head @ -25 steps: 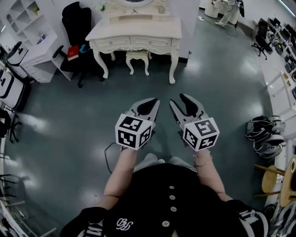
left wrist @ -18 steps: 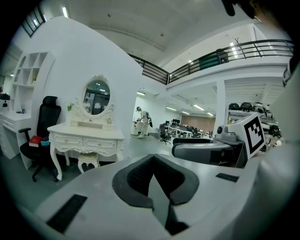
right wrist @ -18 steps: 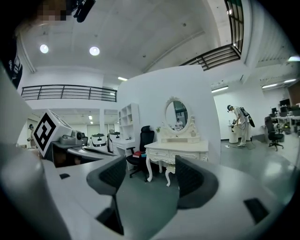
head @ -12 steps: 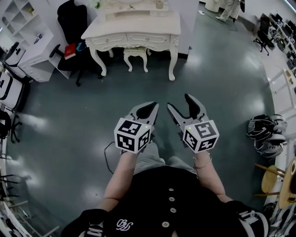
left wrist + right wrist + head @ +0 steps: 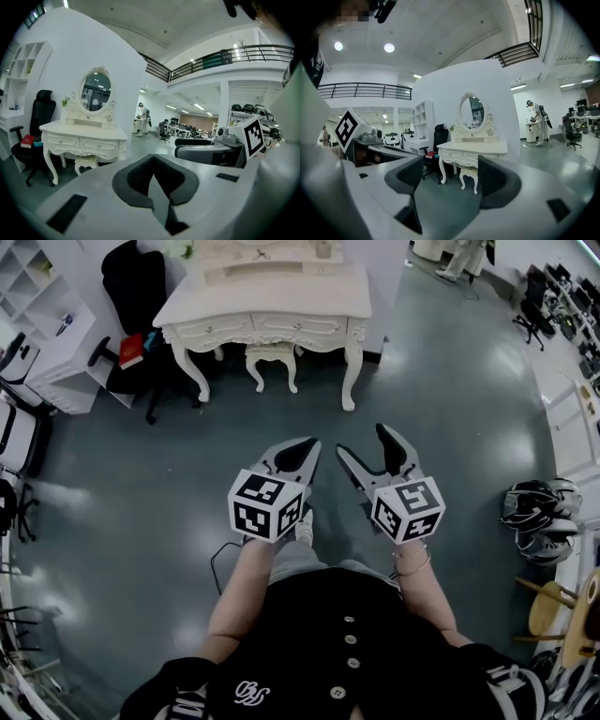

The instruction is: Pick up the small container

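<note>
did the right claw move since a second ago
No, not noticeably: the right claw sits about as far below the dressing table as before.

From our position, the left gripper (image 5: 309,443) and the right gripper (image 5: 361,440) sit side by side at 12 o'clock. Beyond them stands the dressing table (image 5: 267,307), with the stool (image 5: 270,356) under it. The office chair (image 5: 127,277) is at 11 o'clock. The helmets (image 5: 536,514) lie on the floor (image 5: 450,381) at 3 o'clock.
</note>
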`<state>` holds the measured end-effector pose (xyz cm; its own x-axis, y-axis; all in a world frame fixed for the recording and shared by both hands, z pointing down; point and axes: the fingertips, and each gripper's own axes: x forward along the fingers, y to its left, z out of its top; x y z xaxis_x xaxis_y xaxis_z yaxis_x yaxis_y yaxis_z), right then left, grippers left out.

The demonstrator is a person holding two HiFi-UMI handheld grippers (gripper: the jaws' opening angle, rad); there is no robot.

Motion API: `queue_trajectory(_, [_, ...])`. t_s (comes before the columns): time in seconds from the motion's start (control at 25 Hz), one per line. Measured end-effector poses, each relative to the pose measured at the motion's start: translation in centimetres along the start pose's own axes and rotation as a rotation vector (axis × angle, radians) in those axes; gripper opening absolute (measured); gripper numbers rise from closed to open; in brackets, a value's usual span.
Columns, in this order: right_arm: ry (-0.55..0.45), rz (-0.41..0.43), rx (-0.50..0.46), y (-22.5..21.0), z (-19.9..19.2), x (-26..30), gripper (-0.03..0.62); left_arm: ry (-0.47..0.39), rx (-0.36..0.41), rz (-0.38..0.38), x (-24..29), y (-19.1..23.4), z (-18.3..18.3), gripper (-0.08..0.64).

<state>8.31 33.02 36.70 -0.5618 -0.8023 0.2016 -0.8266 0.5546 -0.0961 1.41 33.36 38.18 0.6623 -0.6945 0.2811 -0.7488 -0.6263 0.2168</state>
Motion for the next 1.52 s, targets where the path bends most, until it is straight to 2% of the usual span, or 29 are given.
queue_trajectory(0.32, [-0.051,-0.049,0.014,-2.9,3.5,6.6,0.350,-0.022,0.046,-0.038,4.0,6.7,5.0,0.012])
queue_trajectory(0.56, [-0.069,-0.078,0.005,-4.3,5.2,10.9,0.350,-0.024,0.045,-0.067,6.5,10.6,6.7,0.012])
queue_trajectory(0.76, [-0.056,-0.077,0.010,-4.9,5.4,12.9,0.350,-0.021,0.022,-0.081,7.7,12.2,6.9,0.012])
queue_trajectory(1.24, [0.017,-0.039,0.014,-6.0,4.4,17.3,0.348,0.013,-0.071,-0.026,8.9,16.7,5.5,0.012])
queue_trajectory(1.52, [0.041,-0.018,0.025,-7.8,4.0,20.3,0.348,0.044,-0.088,-0.016,10.9,18.2,5.0,0.012])
